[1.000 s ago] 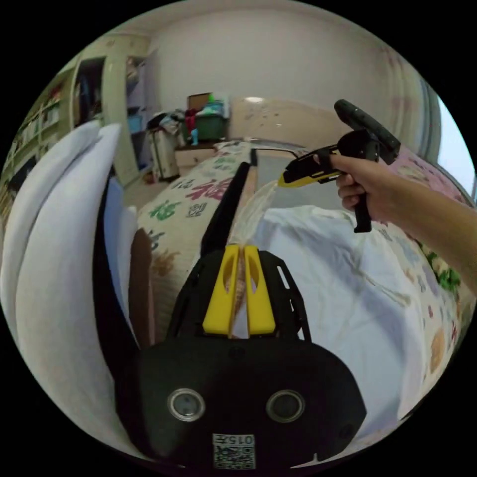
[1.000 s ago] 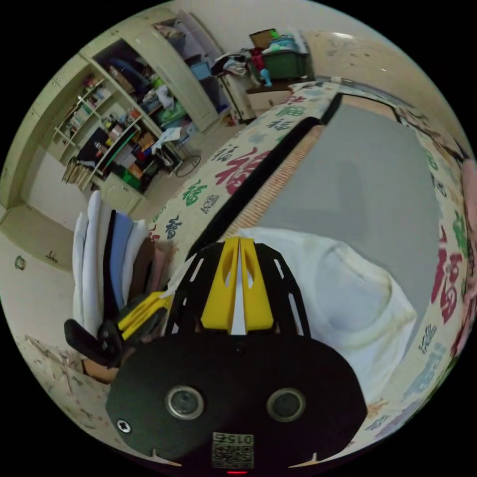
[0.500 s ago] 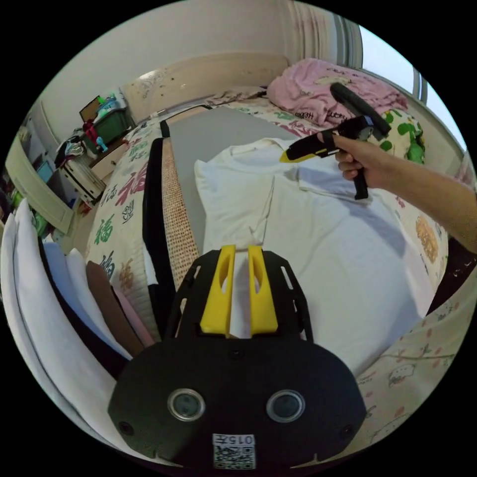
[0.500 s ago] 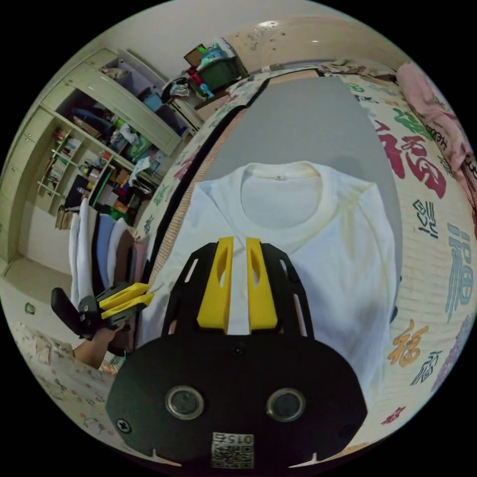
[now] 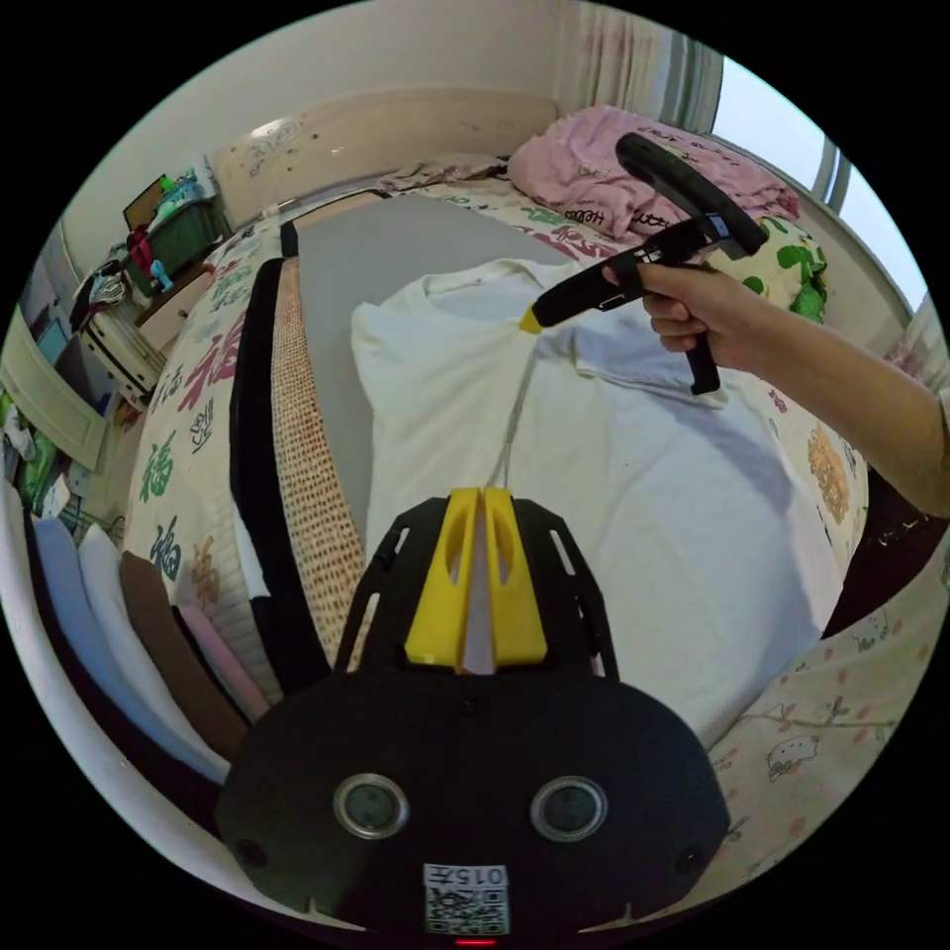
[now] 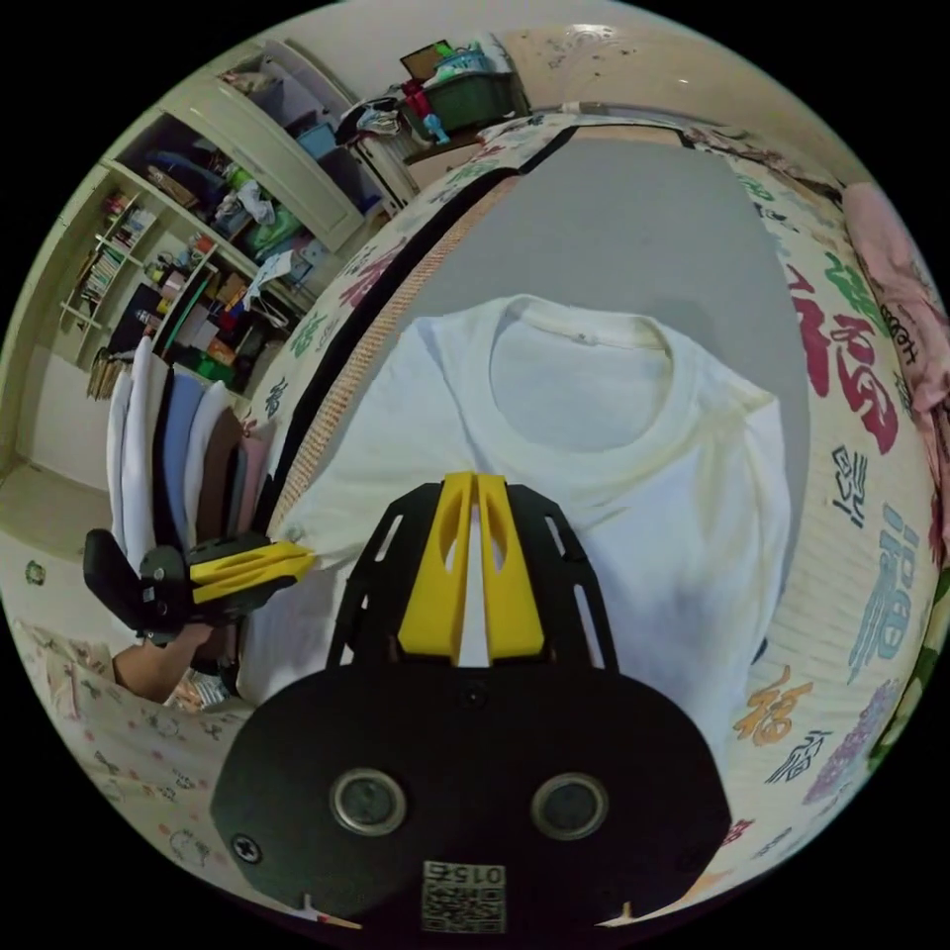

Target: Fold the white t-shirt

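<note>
On the bed's grey mat (image 6: 633, 228) we see the white t-shirt (image 6: 614, 465) lying collar-away, its fold edge stretched between our left hand-held gripper (image 5: 477, 495) and right hand-held gripper (image 6: 473, 480), both clamped on cloth.

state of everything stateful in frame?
Left gripper: shut on t-shirt edge.
Right gripper: shut on t-shirt.
T-shirt: flat on bed, collar far end, one side edge lifted taut between the grippers.
Clothes stack: folded, beside bed.
</note>
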